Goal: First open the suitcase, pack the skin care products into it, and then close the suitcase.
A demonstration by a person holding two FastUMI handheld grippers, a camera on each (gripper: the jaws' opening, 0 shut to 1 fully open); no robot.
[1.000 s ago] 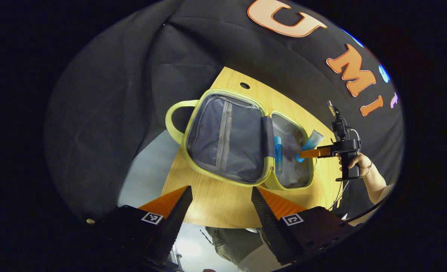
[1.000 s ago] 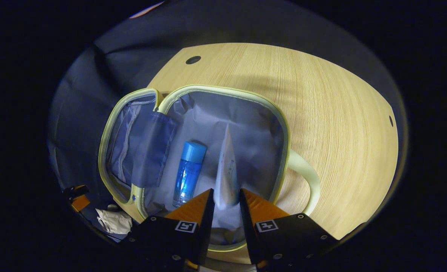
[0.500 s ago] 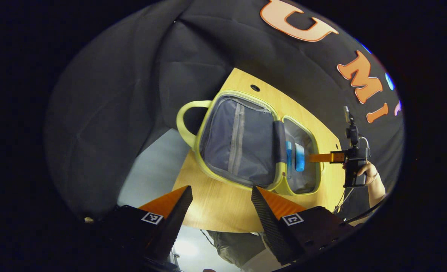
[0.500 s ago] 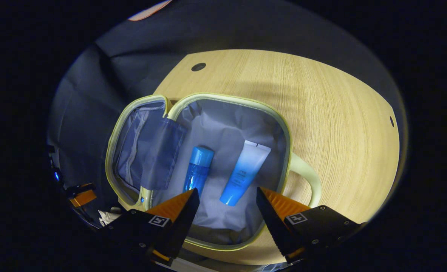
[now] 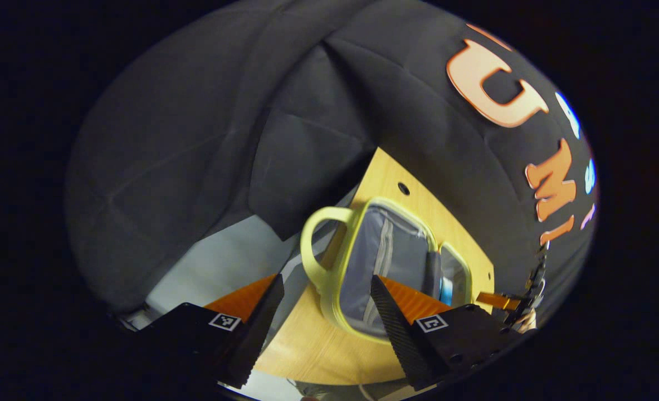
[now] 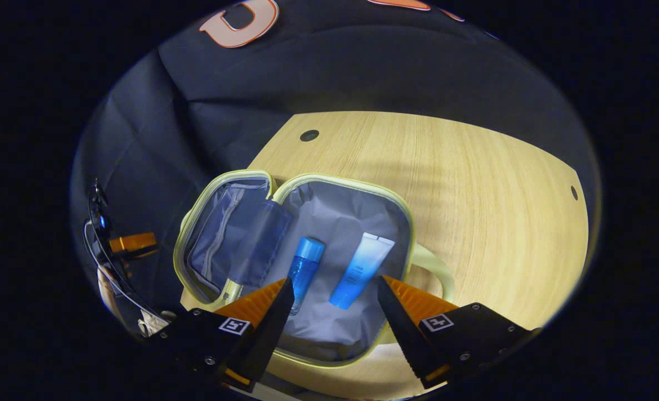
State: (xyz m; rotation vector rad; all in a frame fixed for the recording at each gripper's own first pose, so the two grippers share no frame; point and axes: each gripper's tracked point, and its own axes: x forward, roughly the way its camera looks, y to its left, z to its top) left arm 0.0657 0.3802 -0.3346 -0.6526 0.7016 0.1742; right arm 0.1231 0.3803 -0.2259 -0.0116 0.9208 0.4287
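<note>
Left gripper view
Left gripper point(image 5: 326, 312): its fingers stand wide apart with nothing between them, hanging over the near edge of the table point(image 5: 329, 351).
Suitcase point(image 5: 387, 262): lies open on the wooden table, yellow-green rim, grey lining; the lid half with its zip pocket faces this way and its looped handle point(image 5: 315, 253) sticks out past the table edge.
Bottle point(image 5: 447, 289): only a sliver of blue shows in the far half of the case, behind the lid's flap.
Right gripper point(image 5: 493, 301): seen small at the far side of the case, just beside its rim; from here I cannot tell how its fingers stand.

Right gripper view
Right gripper point(image 6: 335, 312): fingers spread wide, empty, held above the near part of the open case.
Suitcase point(image 6: 307, 184): both halves lie flat on the table point(image 6: 474, 195), the lid half to the left, the deeper half in the middle.
Bottle point(image 6: 306, 266): blue with a blue cap, lying on the grey lining of the deeper half, cap pointing away.
Tube point(image 6: 361, 270): white fading to blue, lying just beside the bottle on its right, apart from it, blue end nearest the gripper.
Handle point(image 6: 435, 267): the pale loop on the right side of the case rests on the table.
Left gripper point(image 6: 131, 243): off at the left edge, beyond the lid half, clear of the case.
</note>
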